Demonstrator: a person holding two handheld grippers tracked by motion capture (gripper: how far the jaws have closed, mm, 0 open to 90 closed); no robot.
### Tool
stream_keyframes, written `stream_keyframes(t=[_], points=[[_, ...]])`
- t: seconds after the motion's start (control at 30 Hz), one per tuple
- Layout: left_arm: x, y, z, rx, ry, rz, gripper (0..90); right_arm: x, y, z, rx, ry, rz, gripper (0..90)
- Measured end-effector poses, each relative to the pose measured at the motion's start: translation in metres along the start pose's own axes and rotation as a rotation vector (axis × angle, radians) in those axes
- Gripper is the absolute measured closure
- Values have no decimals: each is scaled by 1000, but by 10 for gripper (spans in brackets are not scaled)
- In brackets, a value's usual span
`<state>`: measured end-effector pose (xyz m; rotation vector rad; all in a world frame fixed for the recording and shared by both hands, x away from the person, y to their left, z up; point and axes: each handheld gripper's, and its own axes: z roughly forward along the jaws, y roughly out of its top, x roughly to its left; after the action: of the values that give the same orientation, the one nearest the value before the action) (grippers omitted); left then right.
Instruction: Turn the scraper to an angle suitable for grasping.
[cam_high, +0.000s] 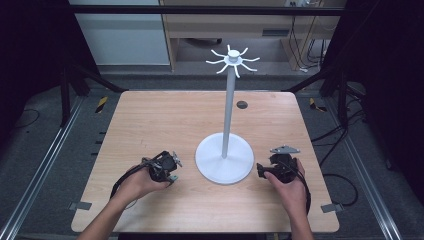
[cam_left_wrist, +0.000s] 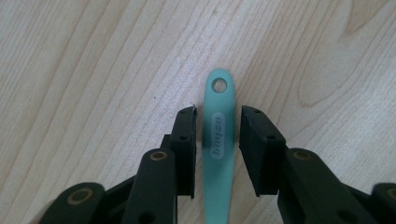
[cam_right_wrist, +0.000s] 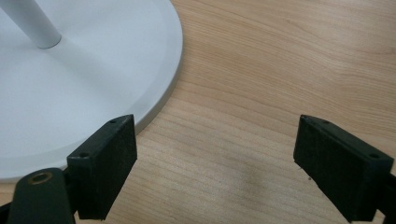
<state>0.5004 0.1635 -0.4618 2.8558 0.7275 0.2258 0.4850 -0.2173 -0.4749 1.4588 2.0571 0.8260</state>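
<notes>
One flat mint-green handle (cam_left_wrist: 218, 140), smooth plastic with a round hole at its rounded tip and an oval embossed mark, lies on your pale wood-grain table (cam_high: 150, 120) between the narrowly parted jaws of your left gripper (cam_left_wrist: 218, 122); whether the pads touch it I cannot tell. Your right gripper (cam_right_wrist: 215, 163) gapes wide and empty, right of the white stand's (cam_high: 227, 100) smooth round base

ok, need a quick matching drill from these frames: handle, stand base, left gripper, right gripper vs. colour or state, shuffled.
1. handle
2. stand base
3. left gripper
4. right gripper

A. white, round
B. wide open over bare table
C. teal, hole at its end
D. jaws either side of the handle, gaps showing

Pairs: 1-C, 2-A, 3-D, 4-B
</notes>
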Motion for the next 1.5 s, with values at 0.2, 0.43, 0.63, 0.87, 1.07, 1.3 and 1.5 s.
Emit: stream_keyframes(t=[0.2, 0.43, 0.63, 0.87, 1.07, 1.3, 1.5], points=[[2, 0, 1, 2, -16, -1, 708, 0, 0, 0, 0, 1, -1, 136], [2, 1, 2, 12, -19, 1, 733, 0, 0, 0, 1, 1, 0, 136], [4, -3, -8, -46, -14, -18, 736, 0, 0, 0, -2, 2, 2, 136], [7, -11, -47, -194, 23, -28, 738, 1, 0, 1, 3, 1, 3, 136], [6, -17, -74, -304, 58, -45, 738, 0, 0, 0, 2, -1, 4, 135], [2, -22, -104, -428, 103, -63, 741, 2, 0, 1, 9, 2, -3, 135], [3, -26, -115, -480, 103, -71, 743, 1, 0, 2, 12, 3, -5, 136]])
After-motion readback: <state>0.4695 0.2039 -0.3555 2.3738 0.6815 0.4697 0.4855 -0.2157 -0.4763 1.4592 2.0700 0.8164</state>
